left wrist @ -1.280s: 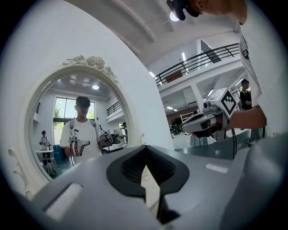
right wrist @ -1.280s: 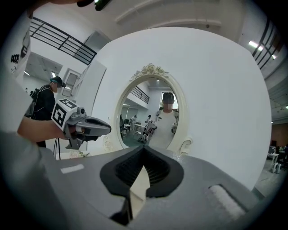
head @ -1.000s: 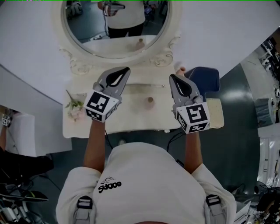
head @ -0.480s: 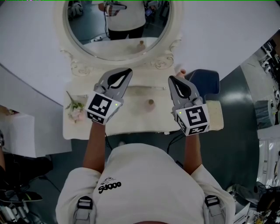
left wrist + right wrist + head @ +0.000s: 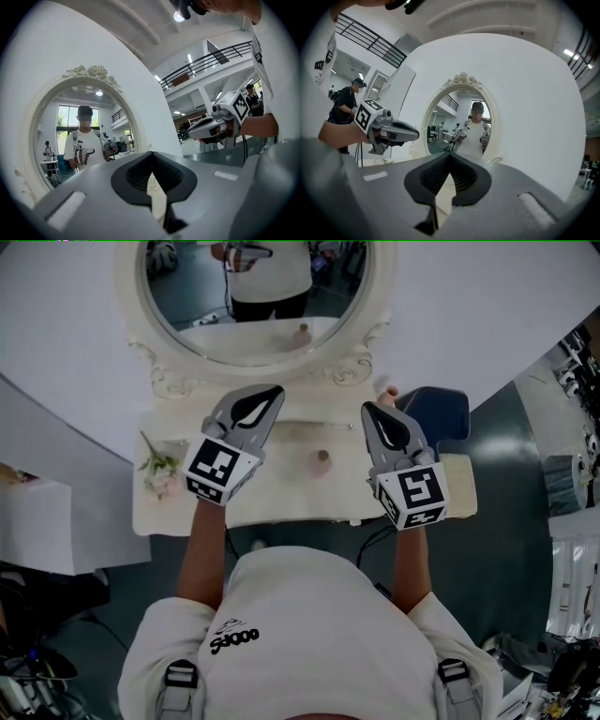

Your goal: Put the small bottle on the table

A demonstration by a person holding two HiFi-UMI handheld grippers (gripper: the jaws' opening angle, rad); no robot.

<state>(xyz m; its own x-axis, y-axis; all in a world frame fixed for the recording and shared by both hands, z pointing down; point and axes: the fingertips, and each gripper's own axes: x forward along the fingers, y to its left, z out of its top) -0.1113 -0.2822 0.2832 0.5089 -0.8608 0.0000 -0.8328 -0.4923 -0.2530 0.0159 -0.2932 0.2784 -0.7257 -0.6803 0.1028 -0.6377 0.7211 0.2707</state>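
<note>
Head view: from above the person, steeply down onto the table (image 5: 281, 507) and mirror (image 5: 253, 296); left and right gripper views: near table height, close, facing the mirror, which all three views share.

Ornate oval mirror (image 5: 253, 296), pale flower sprig (image 5: 159, 470) left, blue seat (image 5: 436, 413) right.

Mirror (image 5: 253, 296) blocks table (image 5: 300, 501) rear.
</note>
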